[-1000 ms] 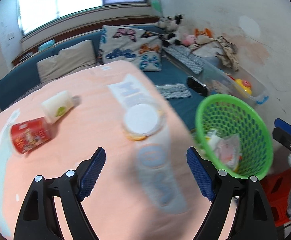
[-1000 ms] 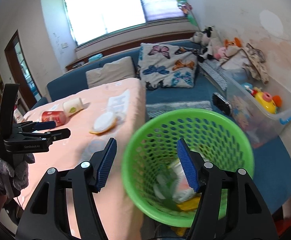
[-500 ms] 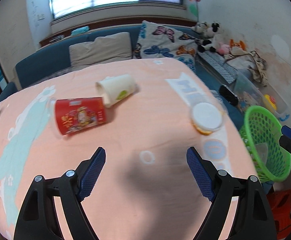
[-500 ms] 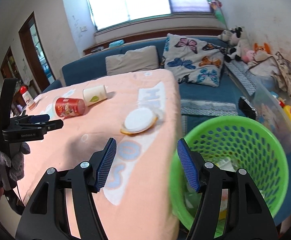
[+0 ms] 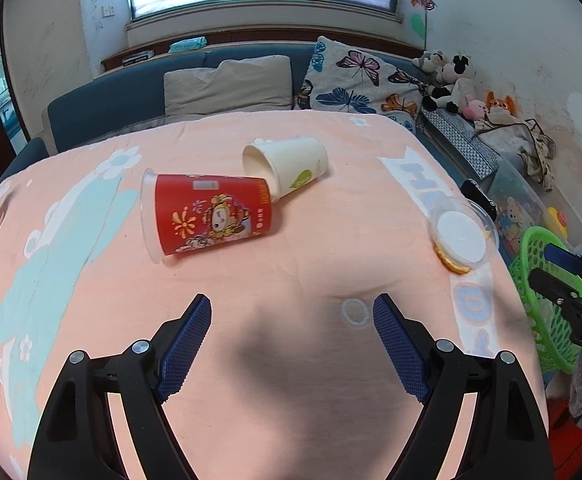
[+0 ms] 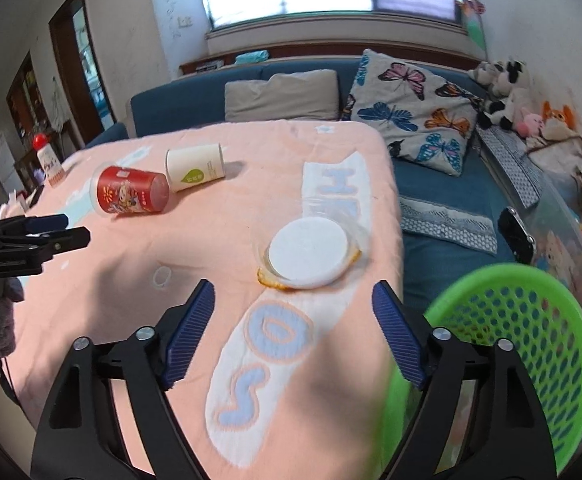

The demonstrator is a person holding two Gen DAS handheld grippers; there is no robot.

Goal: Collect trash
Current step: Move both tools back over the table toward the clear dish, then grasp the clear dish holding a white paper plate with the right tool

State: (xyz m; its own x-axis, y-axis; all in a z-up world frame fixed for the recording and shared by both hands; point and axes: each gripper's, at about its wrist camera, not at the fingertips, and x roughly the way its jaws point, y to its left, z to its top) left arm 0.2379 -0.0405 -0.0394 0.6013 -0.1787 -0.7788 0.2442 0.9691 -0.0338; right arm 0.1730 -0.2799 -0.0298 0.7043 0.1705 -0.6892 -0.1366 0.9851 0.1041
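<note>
With the left gripper (image 5: 291,344) spread wide and empty and the right gripper (image 6: 293,330) opening on nothing, the tipped red cup (image 5: 207,214) at centre-left looks light and crushable, best pinched gently across its wall.

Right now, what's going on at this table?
A person is clearing trash with two handheld grippers, and neither holds anything. The left gripper hangs open over the peach tablecloth, facing the tipped red cup and white paper cup. The right gripper, jaws opening with nothing between them, points at the round lidded container near the table edge. The green basket sits beside the table.
</note>
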